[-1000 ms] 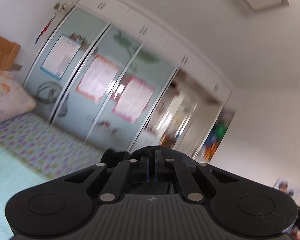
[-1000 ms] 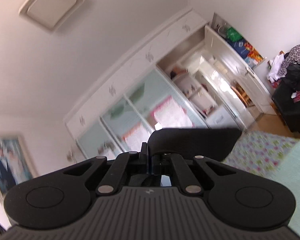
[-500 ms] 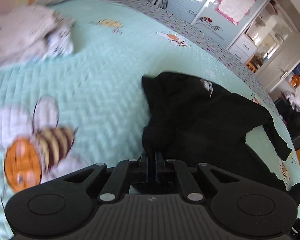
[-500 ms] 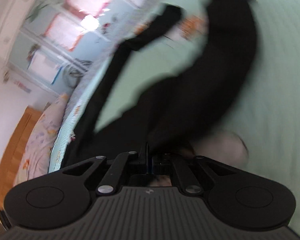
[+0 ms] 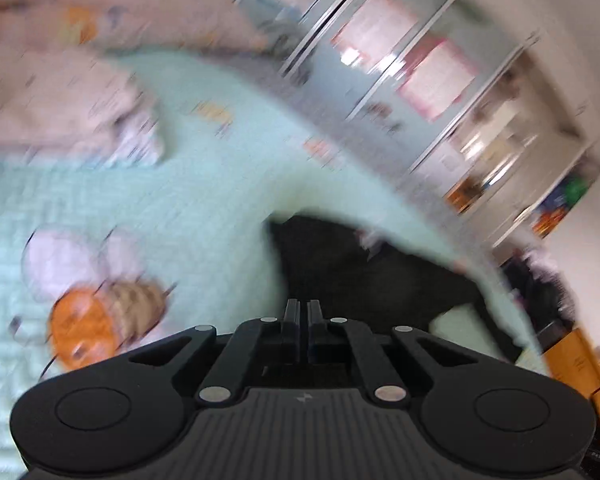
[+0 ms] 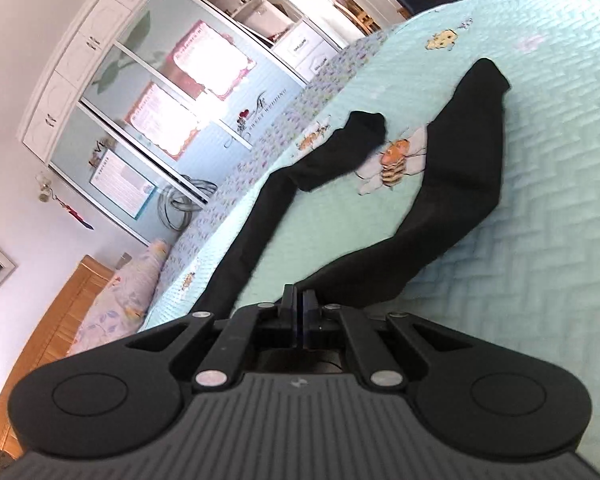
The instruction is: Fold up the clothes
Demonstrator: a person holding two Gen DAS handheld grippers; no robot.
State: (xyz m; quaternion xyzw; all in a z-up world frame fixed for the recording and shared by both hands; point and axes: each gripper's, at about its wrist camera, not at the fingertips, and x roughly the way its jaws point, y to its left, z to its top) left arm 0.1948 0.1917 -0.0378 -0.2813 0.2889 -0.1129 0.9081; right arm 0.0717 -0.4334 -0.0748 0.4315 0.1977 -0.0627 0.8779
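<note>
Both grippers, left gripper (image 5: 303, 308) and right gripper (image 6: 300, 296), pinch together on the black garment (image 6: 456, 168); its two long limbs run straight ahead of the right fingers.

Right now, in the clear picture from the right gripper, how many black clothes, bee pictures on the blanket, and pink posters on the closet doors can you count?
Black clothes: 1, a long-legged black garment spread on the blanket
Bee pictures: 4 fairly clear; small ones are hard to tell
Pink posters: 2
Total: 7
</note>
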